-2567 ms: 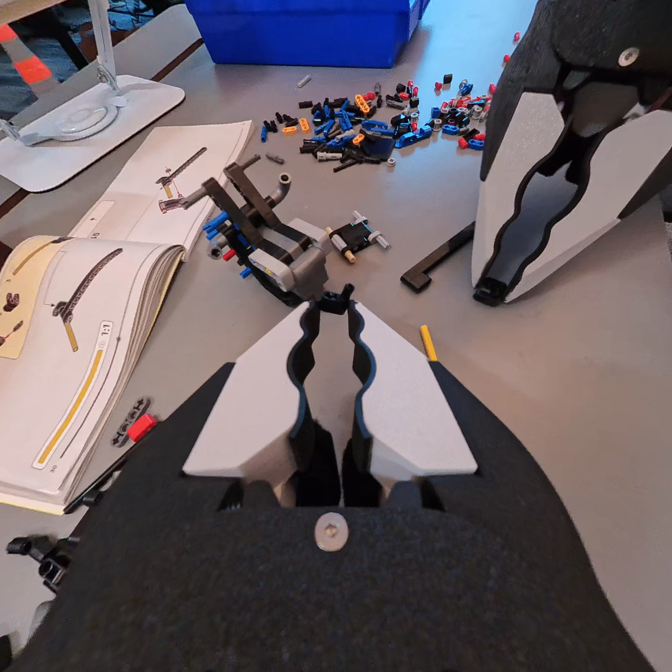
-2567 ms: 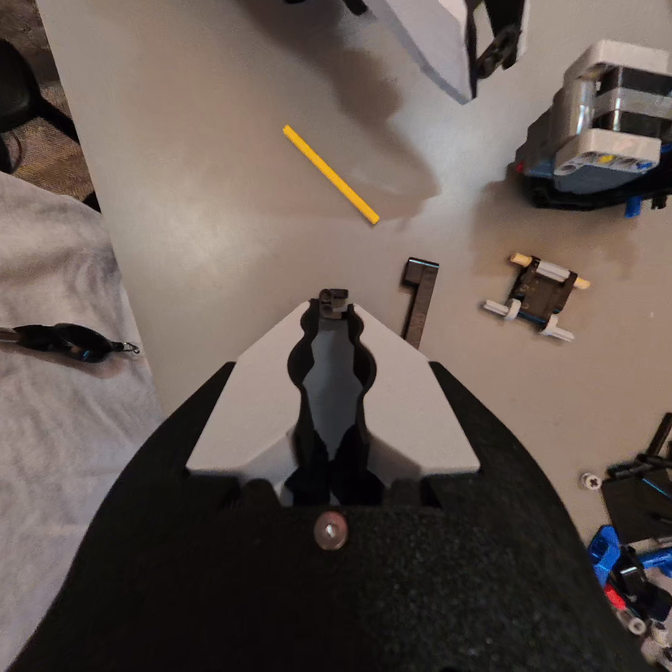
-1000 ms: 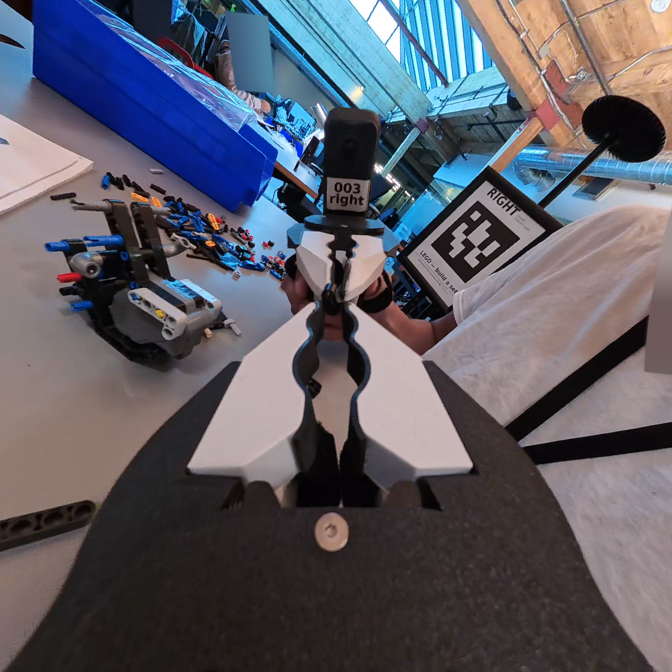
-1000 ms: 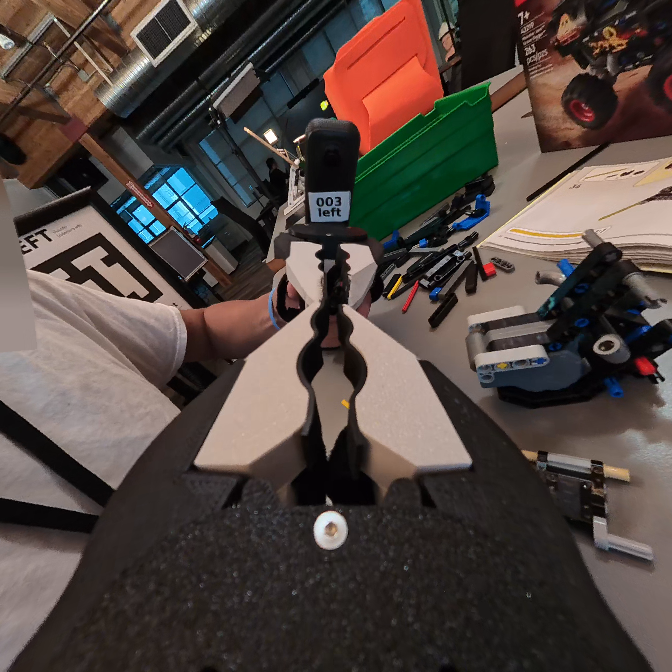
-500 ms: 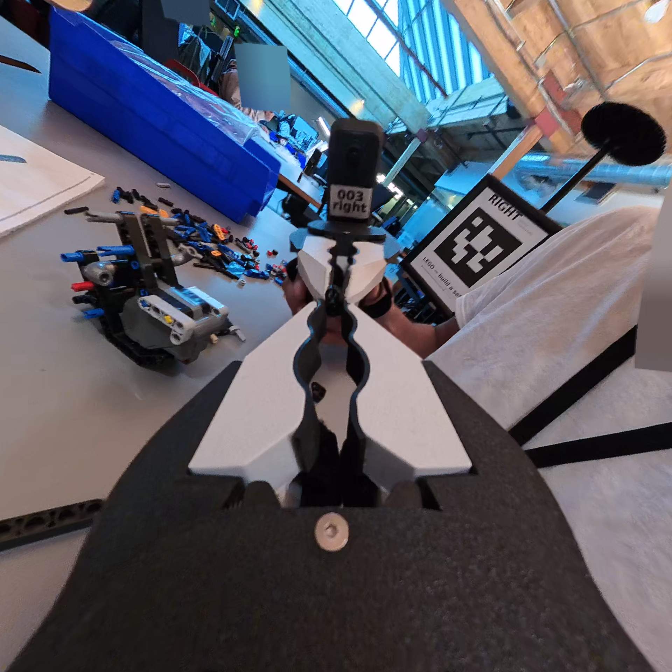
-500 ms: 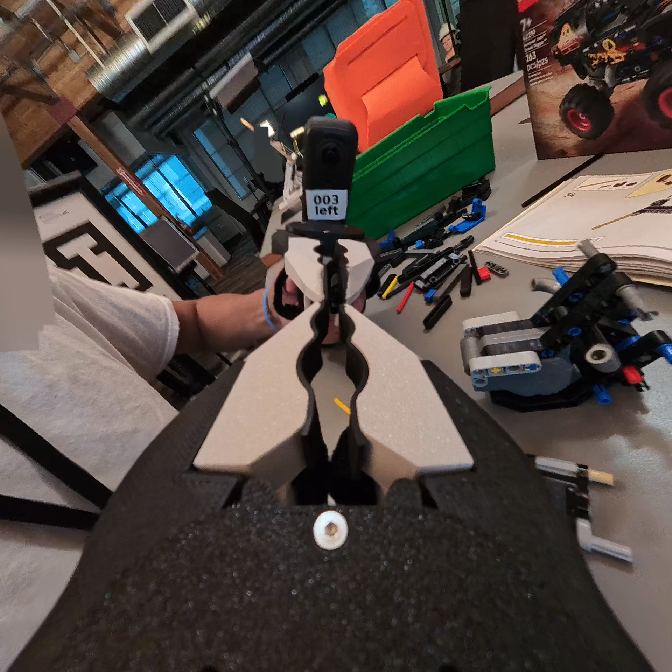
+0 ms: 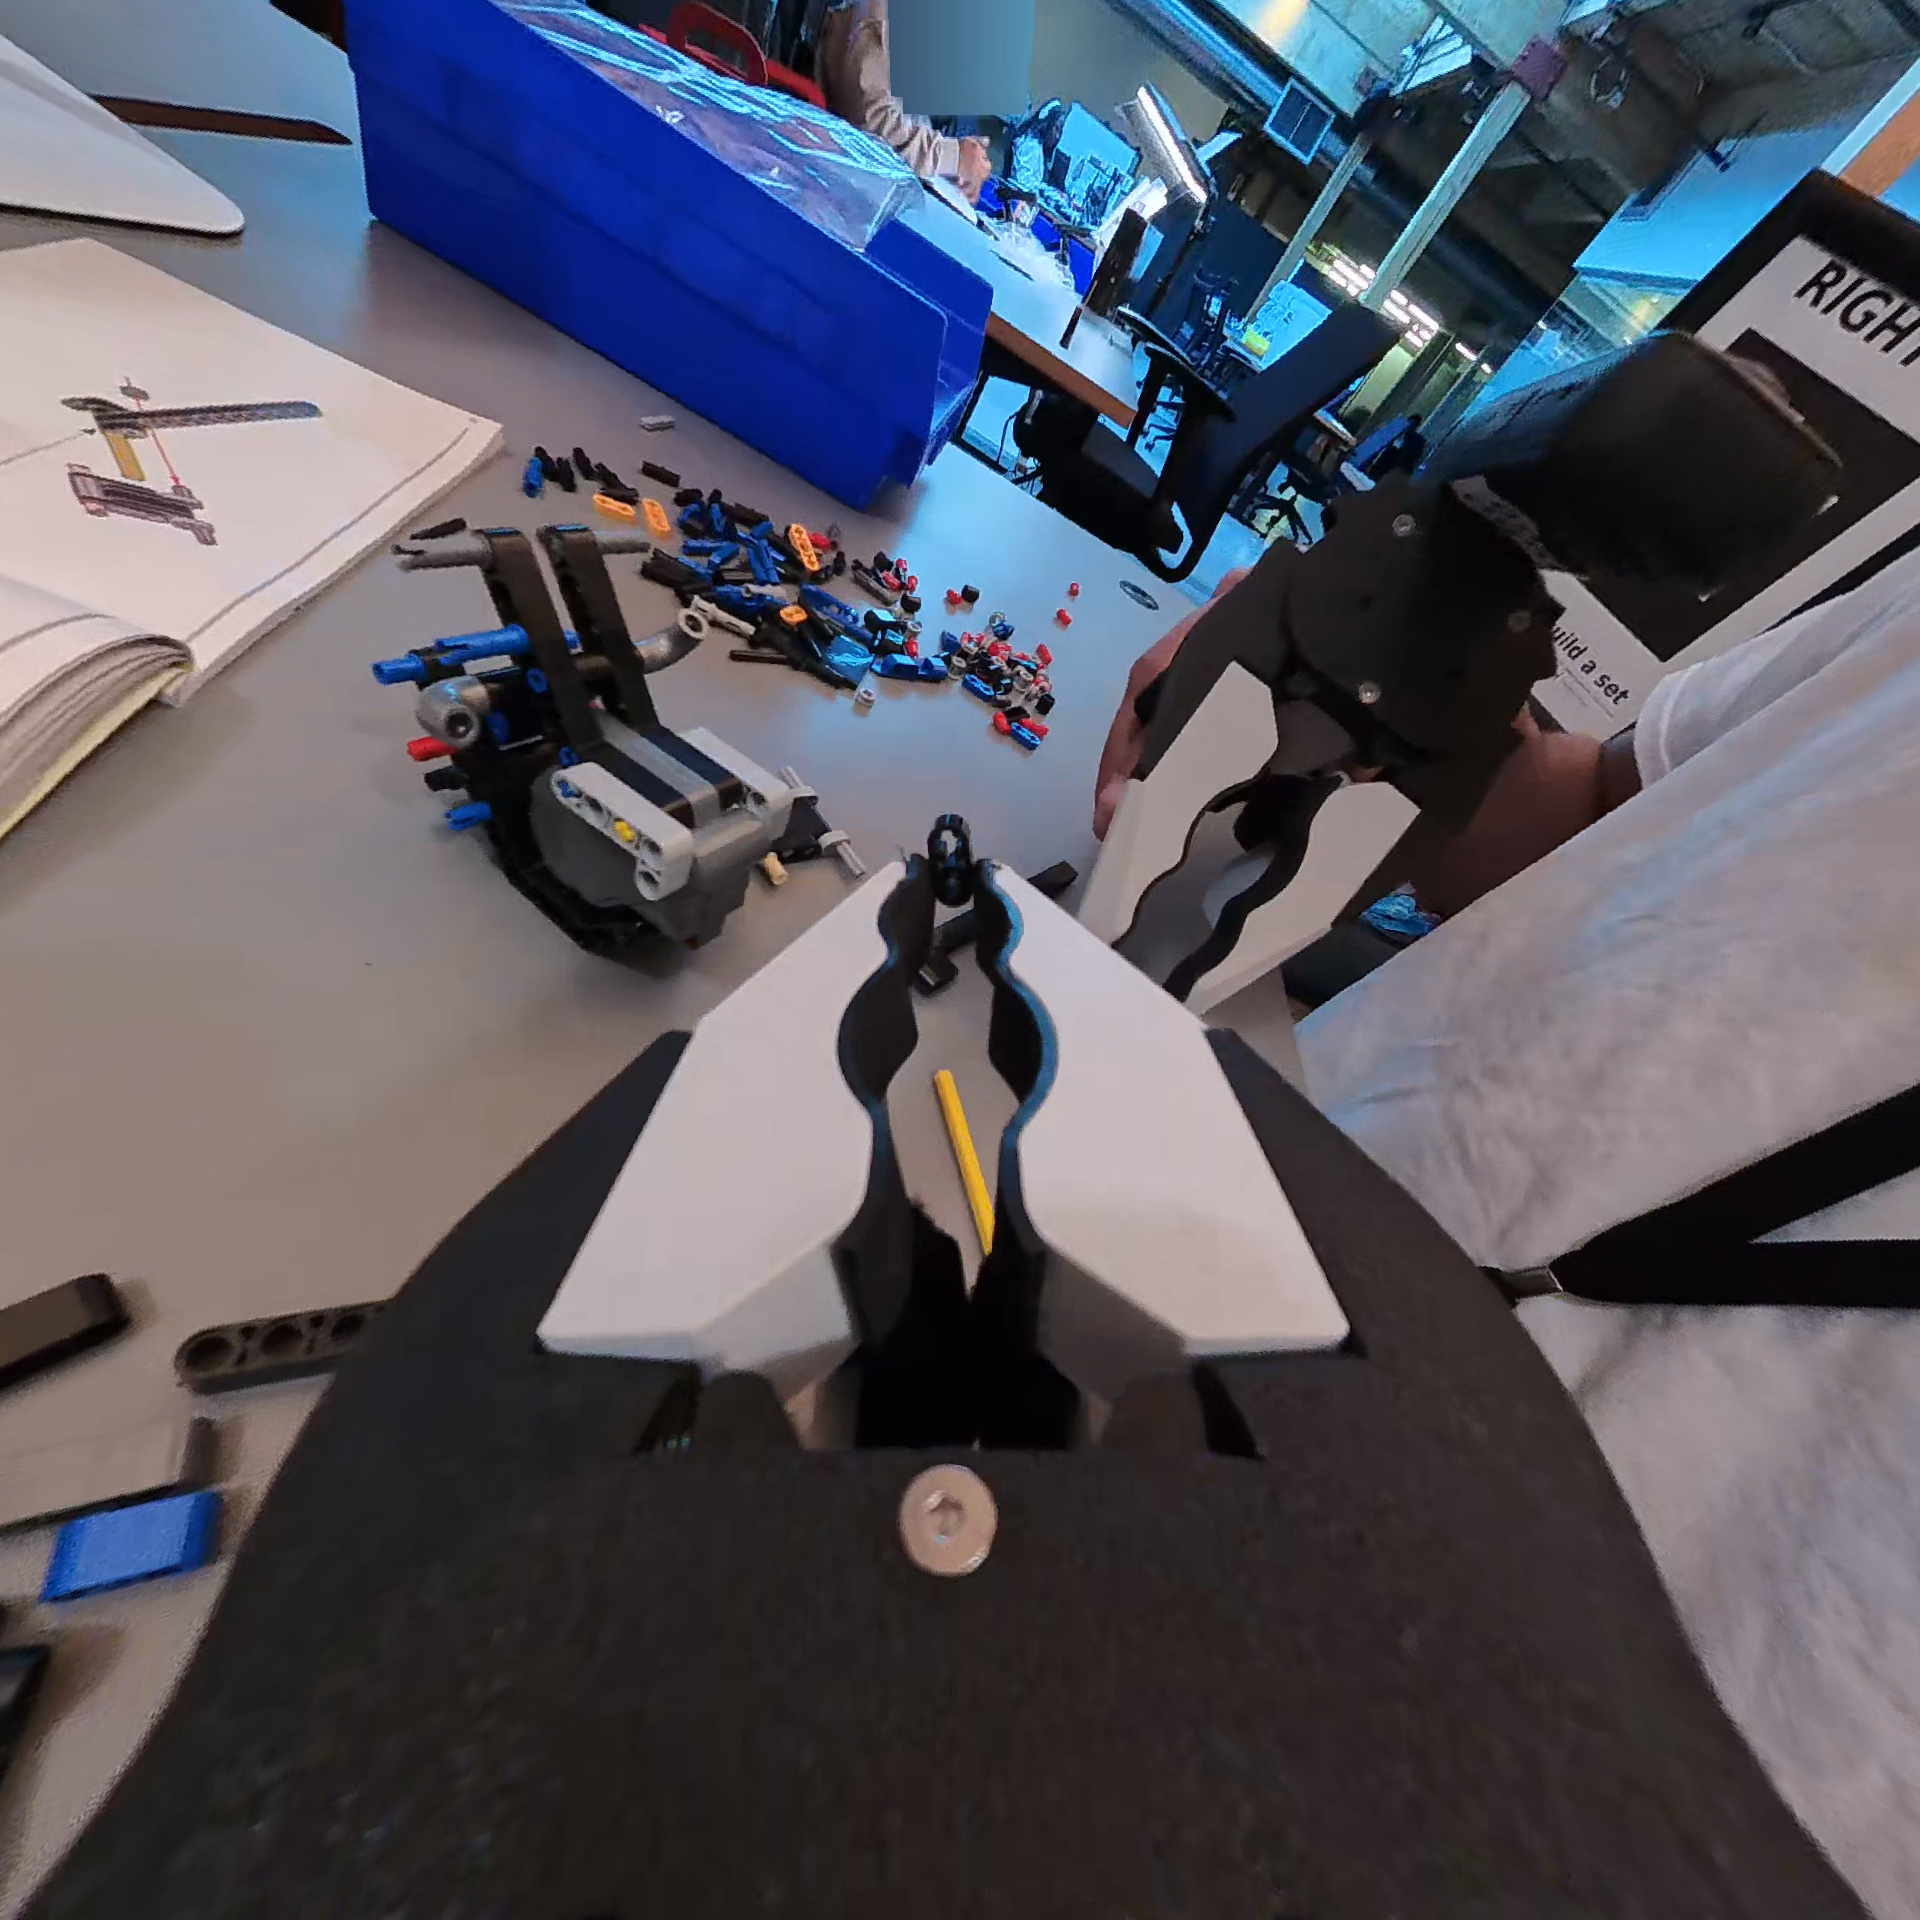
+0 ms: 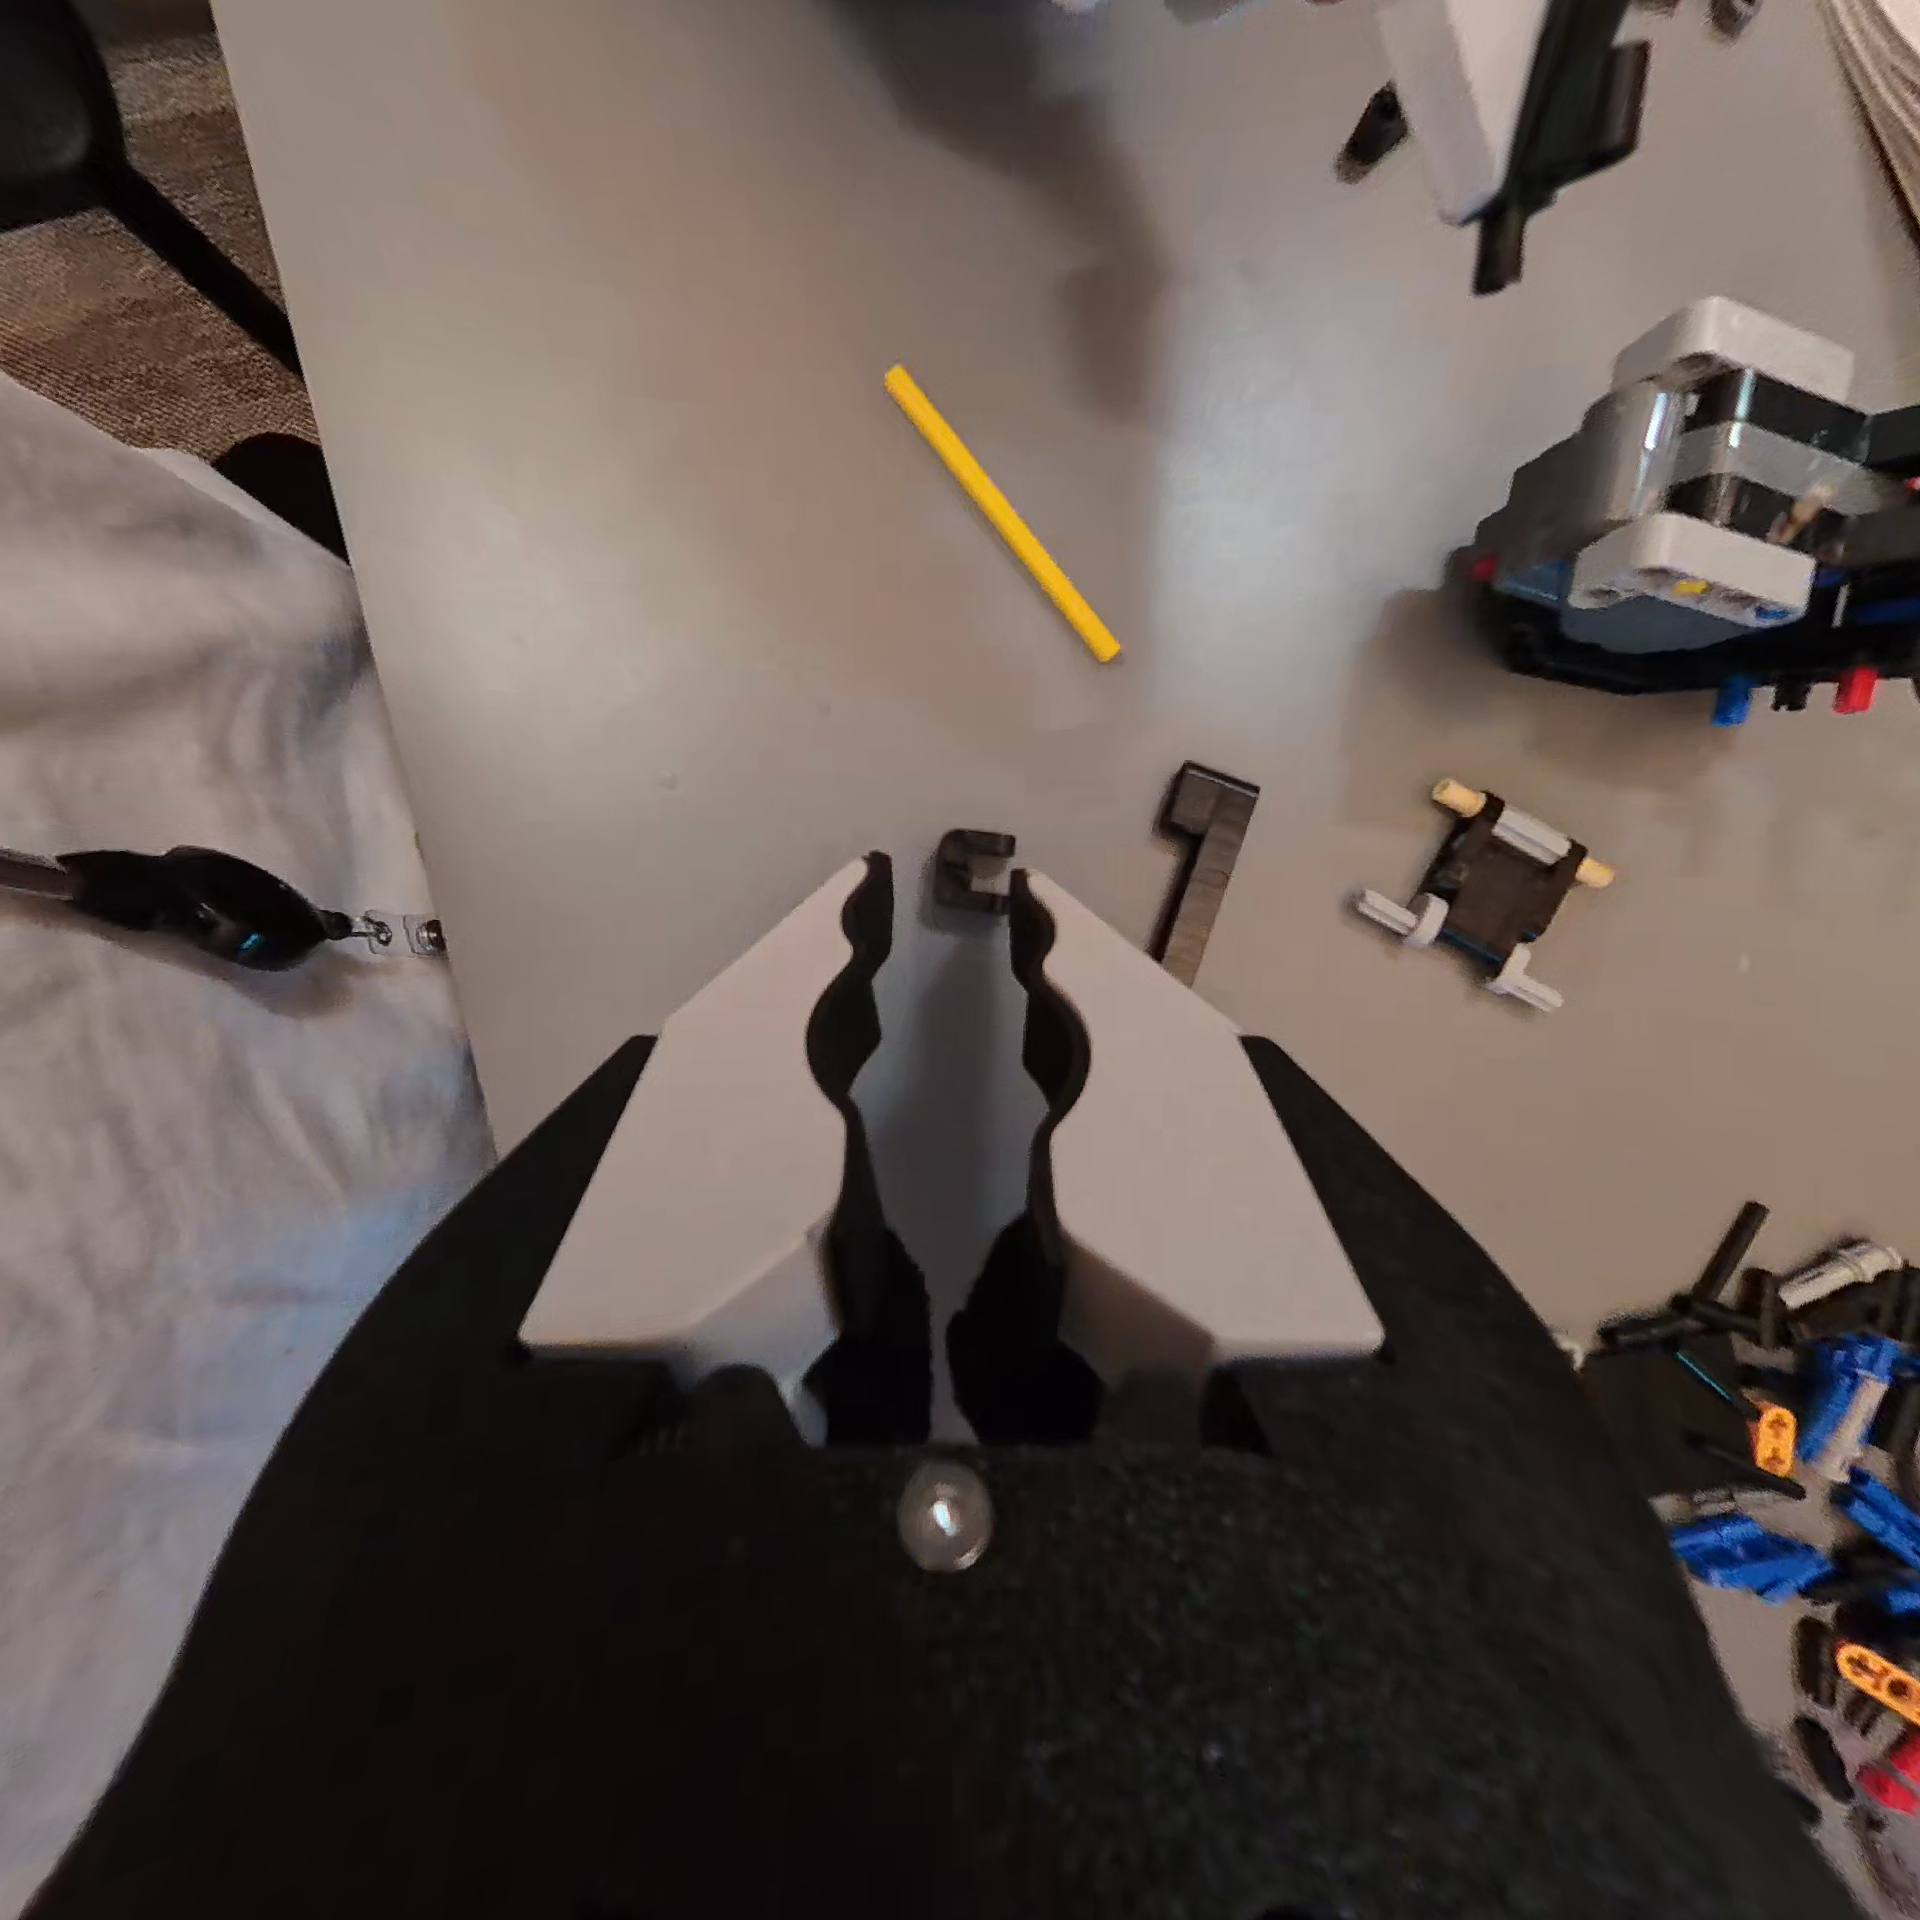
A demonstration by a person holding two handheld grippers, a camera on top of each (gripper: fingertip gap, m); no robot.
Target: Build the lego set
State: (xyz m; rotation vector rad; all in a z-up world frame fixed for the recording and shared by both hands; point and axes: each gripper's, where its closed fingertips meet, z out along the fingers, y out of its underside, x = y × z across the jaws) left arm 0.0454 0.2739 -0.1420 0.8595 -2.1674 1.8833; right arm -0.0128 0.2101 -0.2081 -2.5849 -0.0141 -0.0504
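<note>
Two tools were in view: the left tool point(image 7: 948, 868) pinched one small black piece point(image 7: 947, 837), while the right tool point(image 8: 945, 883) stood spread above one black clip point(image 8: 971, 871). One yellow rod point(image 8: 1002, 513) lay on the grey worktop point(image 8: 623, 416), upper centre of the frame; one half-built grey-and-black model point(image 7: 613, 769) sat left of centre.

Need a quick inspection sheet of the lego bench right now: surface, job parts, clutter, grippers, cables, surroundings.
Surface: grey table, bare near its front edge.
Job's things: part-built model left of centre; yellow axle, black L-beam, small black subassembly and small black piece lying loose; open instruction book.
Clutter: loose parts pile behind the model; blue bin.
Grippers: left gripper shut on a small black connector; right gripper open, fingers just short of the small black piece.
Cables: nothing seen; black strap across the person's shirt.
Surroundings: office chair, further desks, a sign board.
</note>
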